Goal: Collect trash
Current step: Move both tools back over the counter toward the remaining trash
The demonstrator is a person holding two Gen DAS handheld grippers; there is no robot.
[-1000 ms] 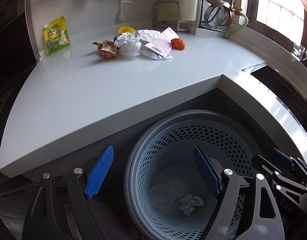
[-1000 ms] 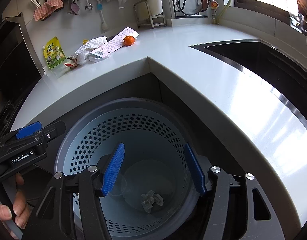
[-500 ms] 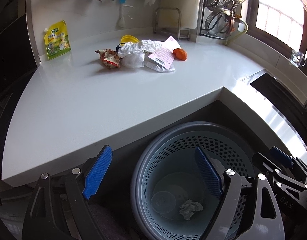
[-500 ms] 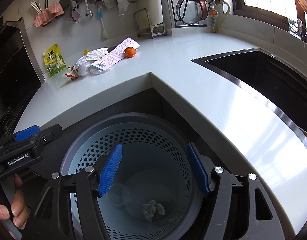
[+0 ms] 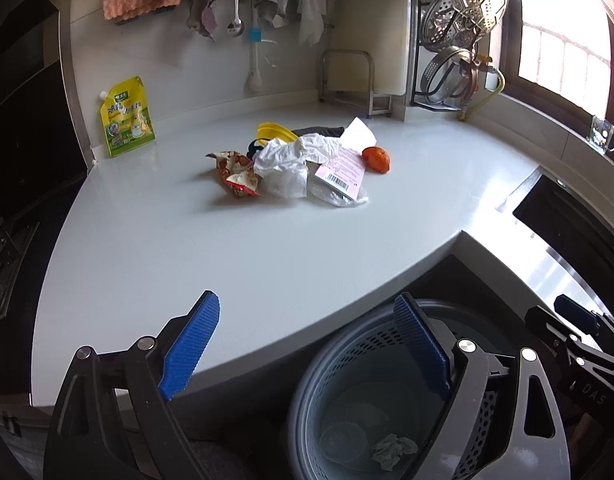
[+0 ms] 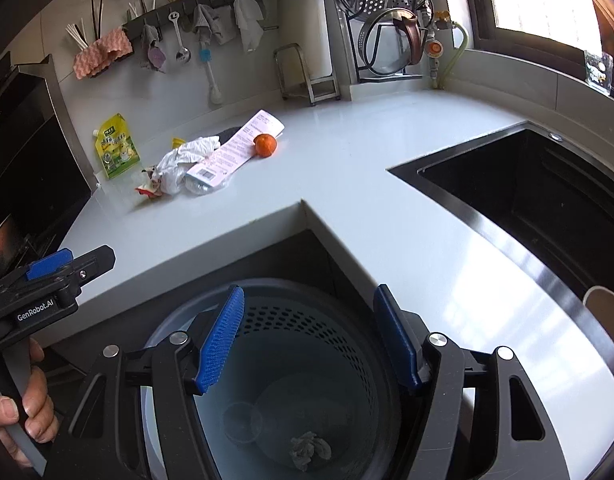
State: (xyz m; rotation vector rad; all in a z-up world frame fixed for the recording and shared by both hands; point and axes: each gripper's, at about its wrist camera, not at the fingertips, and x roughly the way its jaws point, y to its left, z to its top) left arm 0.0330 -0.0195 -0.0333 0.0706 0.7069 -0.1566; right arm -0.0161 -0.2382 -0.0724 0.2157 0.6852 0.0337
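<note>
A grey perforated bin (image 5: 347, 356) (image 6: 307, 316) stands below the inner corner of the white counter (image 5: 227, 248). A crumpled paper ball (image 5: 393, 451) (image 6: 309, 450) and a clear lid (image 6: 243, 424) lie in its bottom. A trash pile lies far back on the counter: snack wrapper (image 5: 237, 172), white crumpled plastic (image 5: 295, 156) (image 6: 183, 160), pink receipt (image 5: 345, 166) (image 6: 237, 148), orange peel (image 5: 377, 159) (image 6: 265, 145). My left gripper (image 5: 307, 340) is open and empty at the counter's front edge. My right gripper (image 6: 309, 332) is open and empty above the bin.
A yellow-green pouch (image 5: 125, 118) leans on the back wall. A black sink (image 6: 527, 188) is sunk in the counter at right. A metal rack (image 5: 349, 80), hanging utensils and cloths line the wall. A stove (image 5: 7, 248) is at the left.
Both grippers have risen and tilted up, away from the bin. The counter and trash pile now fill more of both views. Both stay open and empty.
</note>
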